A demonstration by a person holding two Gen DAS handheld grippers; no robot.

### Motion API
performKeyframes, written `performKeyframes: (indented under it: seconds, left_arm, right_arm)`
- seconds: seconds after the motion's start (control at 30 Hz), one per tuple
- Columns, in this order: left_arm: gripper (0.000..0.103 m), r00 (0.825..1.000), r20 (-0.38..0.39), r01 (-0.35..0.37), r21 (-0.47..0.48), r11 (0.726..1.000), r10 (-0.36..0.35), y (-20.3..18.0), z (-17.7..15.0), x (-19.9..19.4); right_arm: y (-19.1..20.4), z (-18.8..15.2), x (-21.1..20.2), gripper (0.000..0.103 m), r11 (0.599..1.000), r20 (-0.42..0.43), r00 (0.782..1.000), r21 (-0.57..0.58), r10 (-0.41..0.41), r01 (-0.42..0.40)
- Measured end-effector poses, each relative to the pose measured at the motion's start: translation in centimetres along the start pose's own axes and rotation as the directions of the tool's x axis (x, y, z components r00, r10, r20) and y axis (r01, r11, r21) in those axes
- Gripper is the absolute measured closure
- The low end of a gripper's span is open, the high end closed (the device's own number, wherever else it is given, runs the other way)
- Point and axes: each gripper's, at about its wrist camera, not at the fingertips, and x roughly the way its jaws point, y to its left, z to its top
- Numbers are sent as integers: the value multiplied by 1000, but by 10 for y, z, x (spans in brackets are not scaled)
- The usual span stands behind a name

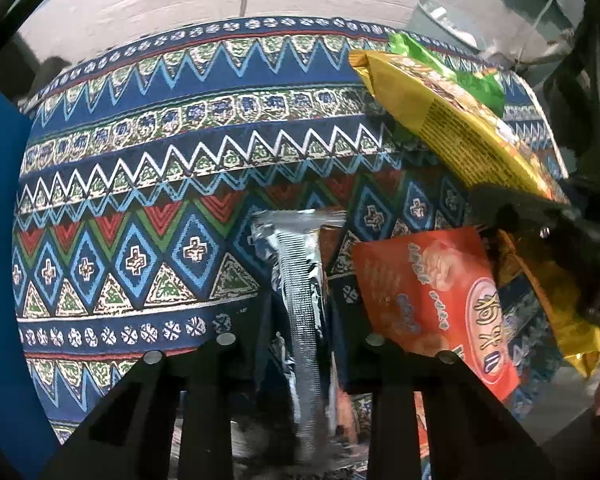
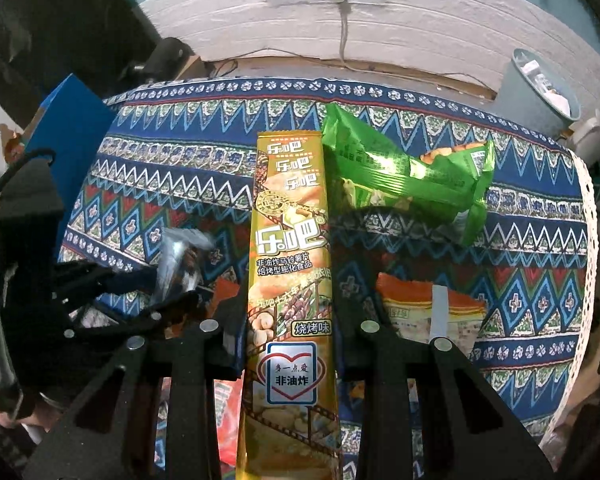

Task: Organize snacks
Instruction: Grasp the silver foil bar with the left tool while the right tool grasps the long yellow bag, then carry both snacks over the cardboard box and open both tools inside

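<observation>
Yellow chip packet (image 2: 290, 280) between right tongs (image 2: 292, 344)

Black angular jaws; round silver screws (image 2: 209, 325); thin black cable (image 2: 4, 178).

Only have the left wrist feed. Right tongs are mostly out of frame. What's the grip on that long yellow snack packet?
Observer: Right tongs are shut on the long yellow snack packet, printed front facing their camera.
Operator: Green foil bag behind it, loose?
Observer: Yes, the green foil bag lies on the patterned tablecloth, right of the yellow packet, ungripped.
Operator: Anything below the right tongs?
Observer: A pale packet with an orange top edge lies on the cloth there.
</observation>
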Motion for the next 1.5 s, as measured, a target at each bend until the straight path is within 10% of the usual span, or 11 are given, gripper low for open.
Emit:
performKeyframes:
  seconds: [0.67,1.5]
  left_arm:
    - [78,983,176,48,-15,999,-45,39,10,-82]
    - [78,911,411,-17,-36,999,30,97,-23,-223]
  right_arm:
    - [16,10,-39,73,1000,80,997,-18,-8,10]
    - [100,39,-106,74,988,229,969,-140,88,-57]
